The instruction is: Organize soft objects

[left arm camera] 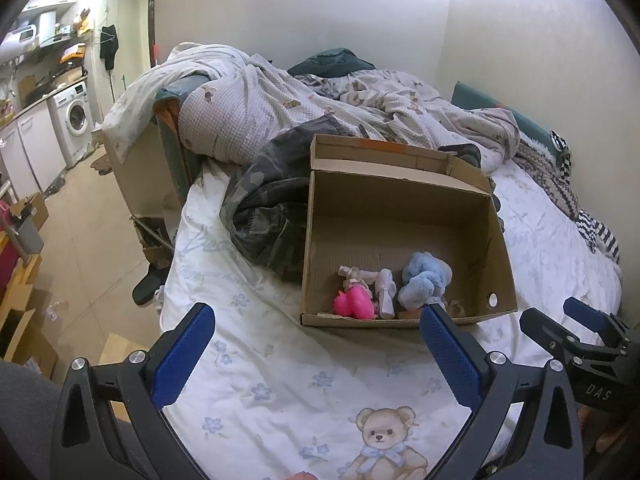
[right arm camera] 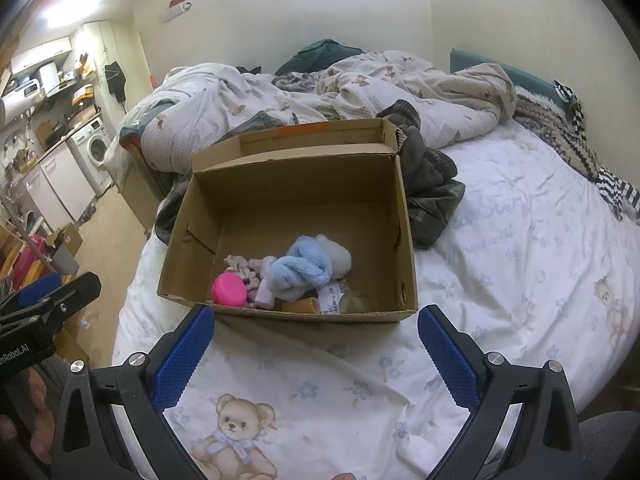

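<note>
On the near part of the bed sits one open brown cardboard box (right arm camera: 288,184), flaps up at its far side. Soft items lie bunched along its near wall: one fluffy pale-blue plush toy (right arm camera: 298,268) in the middle, one bright pink rounded toy (right arm camera: 229,289) to its left, a small cream-and-white fabric bundle (right arm camera: 250,266) between them, plus one tan piece with a white printed tag (right arm camera: 332,298) to the right. Exact count of the smaller pieces cannot be told.

Left gripper (left arm camera: 318,356): blue-padded fingers spread wide, holding nothing, hovering over the white floral bedsheet with a teddy-bear print (left arm camera: 280,380), near side of the box. Right gripper (right arm camera: 316,354): likewise wide apart, empty, just short of the box's near wall.

Behind the box: one dark camouflage garment (left arm camera: 264,208), then a rumpled checked duvet (left arm camera: 256,100). Far left, one white washing machine (left arm camera: 76,118).
</note>
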{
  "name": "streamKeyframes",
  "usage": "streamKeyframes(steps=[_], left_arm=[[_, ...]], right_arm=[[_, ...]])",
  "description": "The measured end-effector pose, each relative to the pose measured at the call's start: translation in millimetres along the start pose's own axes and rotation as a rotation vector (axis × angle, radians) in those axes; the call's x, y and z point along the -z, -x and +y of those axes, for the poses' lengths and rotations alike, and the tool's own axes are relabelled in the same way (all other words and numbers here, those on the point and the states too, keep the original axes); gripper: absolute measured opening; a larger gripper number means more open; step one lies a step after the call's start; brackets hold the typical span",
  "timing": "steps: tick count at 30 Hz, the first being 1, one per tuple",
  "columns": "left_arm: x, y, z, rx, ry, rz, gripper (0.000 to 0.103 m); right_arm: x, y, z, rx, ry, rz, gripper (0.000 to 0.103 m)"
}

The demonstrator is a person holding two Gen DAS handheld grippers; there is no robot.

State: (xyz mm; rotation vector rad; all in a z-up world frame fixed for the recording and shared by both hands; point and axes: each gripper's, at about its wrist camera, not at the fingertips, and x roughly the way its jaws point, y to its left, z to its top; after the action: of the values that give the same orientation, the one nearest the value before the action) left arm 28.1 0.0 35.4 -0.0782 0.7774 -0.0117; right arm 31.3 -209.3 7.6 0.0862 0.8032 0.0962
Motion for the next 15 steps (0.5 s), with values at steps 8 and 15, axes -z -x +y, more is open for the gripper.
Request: streamKeyframes(steps=[8, 15], left_arm=[[0.0, -0.2, -0.4, 0.000, -0.003, 0.005, 0.102], [2.9, -2.1, -3.1, -0.001, -0.010, 0.008, 0.102]], right_arm=[[0.1, -0.5, -0.1, -0.002, -0.001, 0.001, 0.103], [-1.2, -0.2, -1.1, -0.007, -0.003, 0.002, 0.103]])
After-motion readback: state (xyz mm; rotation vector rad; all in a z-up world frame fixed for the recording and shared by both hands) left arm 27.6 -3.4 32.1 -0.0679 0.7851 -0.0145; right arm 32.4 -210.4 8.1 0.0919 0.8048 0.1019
